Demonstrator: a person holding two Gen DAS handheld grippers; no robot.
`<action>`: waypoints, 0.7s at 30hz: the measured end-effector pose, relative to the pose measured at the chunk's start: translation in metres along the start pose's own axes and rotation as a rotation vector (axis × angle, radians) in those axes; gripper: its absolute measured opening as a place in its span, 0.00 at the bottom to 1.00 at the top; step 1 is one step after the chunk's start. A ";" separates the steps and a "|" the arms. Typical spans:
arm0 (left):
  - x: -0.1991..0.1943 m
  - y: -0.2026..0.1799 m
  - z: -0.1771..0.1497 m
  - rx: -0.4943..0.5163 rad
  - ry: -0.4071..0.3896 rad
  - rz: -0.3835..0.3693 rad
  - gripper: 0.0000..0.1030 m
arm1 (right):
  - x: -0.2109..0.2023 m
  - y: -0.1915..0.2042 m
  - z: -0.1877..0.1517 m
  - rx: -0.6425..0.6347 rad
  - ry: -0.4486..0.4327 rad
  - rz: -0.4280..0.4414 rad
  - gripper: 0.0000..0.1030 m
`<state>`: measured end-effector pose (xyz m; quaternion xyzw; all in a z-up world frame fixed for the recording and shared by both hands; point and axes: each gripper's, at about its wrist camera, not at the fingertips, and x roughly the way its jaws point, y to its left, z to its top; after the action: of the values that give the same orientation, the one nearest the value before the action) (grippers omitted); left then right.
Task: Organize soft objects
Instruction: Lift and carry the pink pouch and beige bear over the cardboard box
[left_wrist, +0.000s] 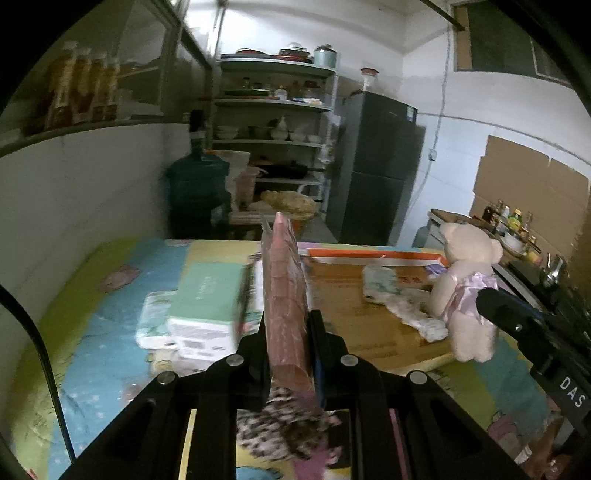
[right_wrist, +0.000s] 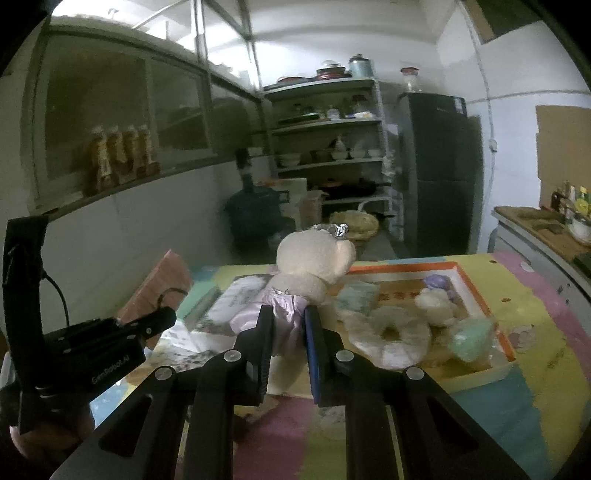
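Left claw (left_wrist: 288, 332): clamped tight on a flat pinkish-brown packet (left_wrist: 284, 291) in clear wrap, held on edge, sticking up the middle of the left wrist view. Something leopard-print hangs under it, can't tell what.
Right claw (right_wrist: 288, 325): pinched shut on the lilac dress of a cream teddy bear (right_wrist: 314, 266), dead centre of the right wrist view. Bear looks lifted off the desk, head up, a bit of silver on top.
Cardboard tray (right_wrist: 476, 291): orange-edged flat box, right of centre in the right view. Already in it: a fluffy white ring (right_wrist: 388, 339), a small cream plush (right_wrist: 436, 302), a pale green soft thing (right_wrist: 472, 339) and a greenish packet (right_wrist: 356, 297).
Loose stuff: mint-green box (left_wrist: 207, 291) on white packs, centre left of the left view, sitting on the colourful desk mat (left_wrist: 92, 325), outside the tray.
Progress: I'd say about halfway. Several softies are in the tray, two more are in the claws, not yet put down.
Left to do: probably drop the bear and the packet in with the rest, then deal with the boxes pile if those count.
Caveat: frames are blurry, so labels are unreadable.
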<state>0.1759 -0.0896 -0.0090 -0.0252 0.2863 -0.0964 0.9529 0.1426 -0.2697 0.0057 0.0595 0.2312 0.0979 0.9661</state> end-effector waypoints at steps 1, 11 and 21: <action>0.003 -0.006 0.001 0.005 0.002 -0.007 0.17 | 0.000 -0.005 0.000 0.005 -0.001 -0.006 0.16; 0.033 -0.048 0.012 0.044 0.033 -0.053 0.17 | -0.001 -0.051 0.005 0.046 -0.008 -0.057 0.16; 0.060 -0.079 0.014 0.075 0.067 -0.062 0.17 | 0.003 -0.086 0.008 0.068 -0.004 -0.076 0.16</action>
<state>0.2191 -0.1788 -0.0216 0.0048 0.3133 -0.1372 0.9397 0.1631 -0.3533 -0.0024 0.0837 0.2344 0.0531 0.9671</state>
